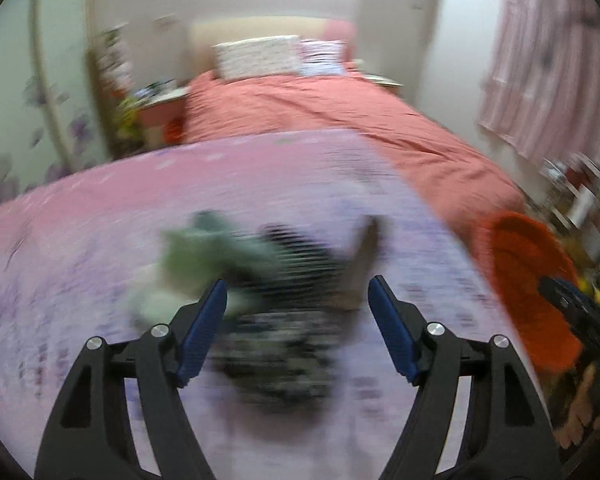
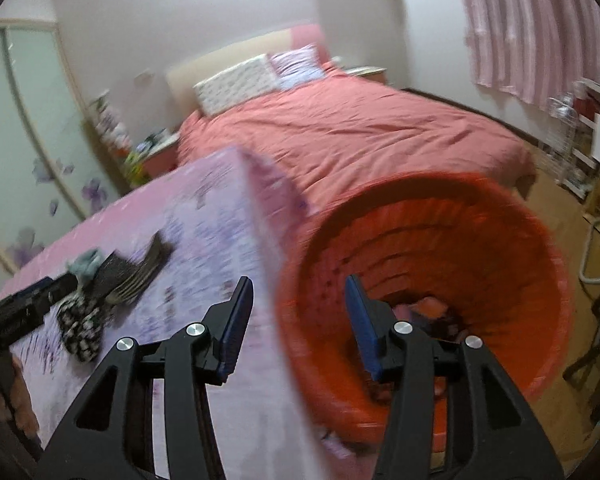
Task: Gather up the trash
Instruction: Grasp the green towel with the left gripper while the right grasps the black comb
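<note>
The left claw [image 1: 298,296] is seen released, its jaws spread above a blurred pile of trash [image 1: 276,320] on the pink-covered desk [image 1: 80,240]. The right claw [image 2: 298,304] is held released and empty over the rim of the orange bin [image 2: 500,248], right of the desk.

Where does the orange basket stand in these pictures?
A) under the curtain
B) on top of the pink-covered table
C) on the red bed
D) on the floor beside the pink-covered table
D: the orange basket stands on the floor, right against the edge of the pink-covered table.
</note>
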The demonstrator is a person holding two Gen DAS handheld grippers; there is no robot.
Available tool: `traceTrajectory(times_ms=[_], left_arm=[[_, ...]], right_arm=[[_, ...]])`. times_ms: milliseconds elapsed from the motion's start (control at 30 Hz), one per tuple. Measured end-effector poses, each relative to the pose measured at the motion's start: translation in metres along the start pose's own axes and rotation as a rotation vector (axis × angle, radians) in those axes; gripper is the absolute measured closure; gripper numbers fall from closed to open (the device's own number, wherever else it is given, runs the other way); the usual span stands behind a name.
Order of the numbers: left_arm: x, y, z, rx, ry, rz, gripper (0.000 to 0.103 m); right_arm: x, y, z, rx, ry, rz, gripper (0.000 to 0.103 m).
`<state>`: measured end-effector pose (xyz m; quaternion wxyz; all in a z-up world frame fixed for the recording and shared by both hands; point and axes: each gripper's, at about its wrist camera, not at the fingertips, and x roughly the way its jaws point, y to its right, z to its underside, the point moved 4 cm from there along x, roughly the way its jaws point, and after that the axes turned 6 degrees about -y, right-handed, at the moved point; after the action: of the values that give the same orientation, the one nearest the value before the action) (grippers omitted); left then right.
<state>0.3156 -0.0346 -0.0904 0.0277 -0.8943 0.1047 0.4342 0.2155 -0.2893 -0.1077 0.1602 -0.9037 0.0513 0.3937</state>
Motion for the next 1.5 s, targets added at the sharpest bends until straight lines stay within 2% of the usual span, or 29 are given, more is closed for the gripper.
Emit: traceTrajectory(times_ms=[133,233,367,433,500,567,600,633,667,700,733,767,933,1000,1100,1167,1233,1333,1433,1500], left_arm=[[0.013,-0.057,-0.008,-0.090,-0.019,-0.065,0.039],[0.025,-0.082,-0.012,-0.129,-0.047,-0.068,0.043],[0.043,-0.092,-0.014,-0.122,-0.088,-0.041,0.047],[0.048,-0.089,-0.012,-0.112,-0.106,-0.017,0.054],[0.053,-0.084,-0.008,-0.094,-0.117,-0.010,0.058],[0.055,-0.079,-0.006,-0.065,-0.103,-0.034,0.069],[0.056,-0.079,-0.004,-0.061,-0.102,-0.042,0.077],[0.056,-0.081,-0.004,-0.065,-0.097,-0.055,0.086],[0.056,-0.085,-0.003,-0.074,-0.096,-0.059,0.090],[0.055,-0.090,-0.002,-0.088,-0.095,-0.056,0.097],[0.054,-0.094,0.000,-0.095,-0.094,-0.047,0.097],[0.051,-0.099,0.002,-0.103,-0.092,-0.031,0.097],[0.035,-0.120,0.018,-0.106,-0.099,-0.054,0.097],[0.023,-0.129,0.026,-0.107,-0.092,-0.056,0.097],[0.011,-0.136,0.033,-0.112,-0.082,-0.055,0.095],[0.008,-0.136,0.033,-0.132,-0.069,-0.045,0.084],[0.006,-0.133,0.030,-0.137,-0.048,-0.044,0.056],[0.009,-0.121,0.024,-0.111,-0.036,-0.054,0.047],[0.020,-0.109,0.020,-0.079,-0.055,-0.086,0.045],[0.029,-0.106,0.020,-0.071,-0.079,-0.108,0.045]], right_arm=[[0.022,-0.033,-0.005,-0.023,-0.063,-0.061,0.054],[0.045,-0.064,-0.013,-0.026,-0.113,-0.115,0.054],[0.074,-0.095,-0.017,-0.048,-0.166,-0.114,0.054],[0.087,-0.104,-0.018,-0.055,-0.191,-0.103,0.053],[0.090,-0.109,-0.021,-0.081,-0.167,-0.064,0.053],[0.091,-0.113,-0.022,-0.088,-0.168,-0.066,0.058],[0.091,-0.114,-0.021,-0.089,-0.169,-0.073,0.067],[0.090,-0.115,-0.020,-0.091,-0.167,-0.075,0.069],[0.087,-0.113,-0.018,-0.092,-0.165,-0.082,0.069],[0.086,-0.112,-0.018,-0.090,-0.164,-0.095,0.074],[0.082,-0.110,-0.015,-0.094,-0.164,-0.110,0.080],[0.078,-0.110,-0.012,-0.103,-0.160,-0.108,0.081],[0.062,-0.099,-0.002,-0.125,-0.159,-0.092,0.082],[0.055,-0.095,-0.001,-0.133,-0.152,-0.076,0.097],[0.053,-0.087,0.000,-0.110,-0.166,-0.094,0.098],[0.054,-0.085,0.001,-0.096,-0.169,-0.106,0.095],[0.056,-0.089,0.000,-0.089,-0.172,-0.105,0.075],[0.059,-0.097,-0.001,-0.090,-0.172,-0.101,0.068],[0.066,-0.106,-0.003,-0.082,-0.182,-0.107,0.064],[0.072,-0.114,-0.006,-0.098,-0.174,-0.073,0.062]])
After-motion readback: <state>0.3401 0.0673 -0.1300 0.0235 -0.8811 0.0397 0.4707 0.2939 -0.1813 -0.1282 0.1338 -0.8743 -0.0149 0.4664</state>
